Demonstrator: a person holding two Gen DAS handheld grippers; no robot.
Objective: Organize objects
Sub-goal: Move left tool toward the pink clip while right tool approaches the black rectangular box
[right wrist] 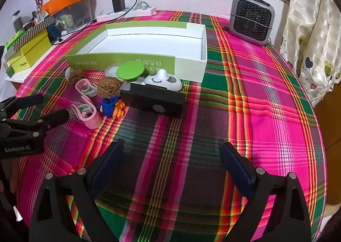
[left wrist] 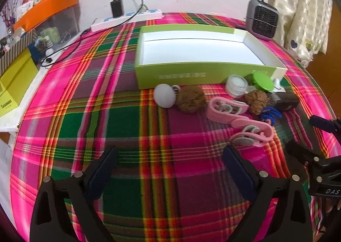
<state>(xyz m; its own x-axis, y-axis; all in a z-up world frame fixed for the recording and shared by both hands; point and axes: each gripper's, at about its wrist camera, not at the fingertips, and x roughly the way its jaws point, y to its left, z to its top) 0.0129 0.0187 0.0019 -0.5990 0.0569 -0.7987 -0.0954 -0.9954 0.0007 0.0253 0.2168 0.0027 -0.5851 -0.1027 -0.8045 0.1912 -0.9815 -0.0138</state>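
Observation:
A green-and-white open box [left wrist: 177,73] [right wrist: 187,63] lies empty at the back of the plaid cloth. In front of it sits a cluster: a white ball [left wrist: 164,95], two brown walnut-like balls [left wrist: 190,99] [right wrist: 108,87], a pink double-loop tool [left wrist: 240,121] [right wrist: 87,105], a clear jar [left wrist: 236,86], a green lid [left wrist: 262,80] [right wrist: 130,70], a blue-and-orange knit piece [right wrist: 113,106], a black block [right wrist: 153,101] and a white smiling toy [right wrist: 164,80]. My left gripper [left wrist: 170,156] is open over bare cloth. My right gripper [right wrist: 170,152] is open too, with nothing between its fingers.
A grey fan heater [right wrist: 251,19] stands at the back right. A power strip with a charger [left wrist: 125,18] lies by the wall. Yellow boxes [left wrist: 12,84] and an orange-lidded bin [left wrist: 49,10] crowd the left. A curtain [right wrist: 309,28] hangs on the right.

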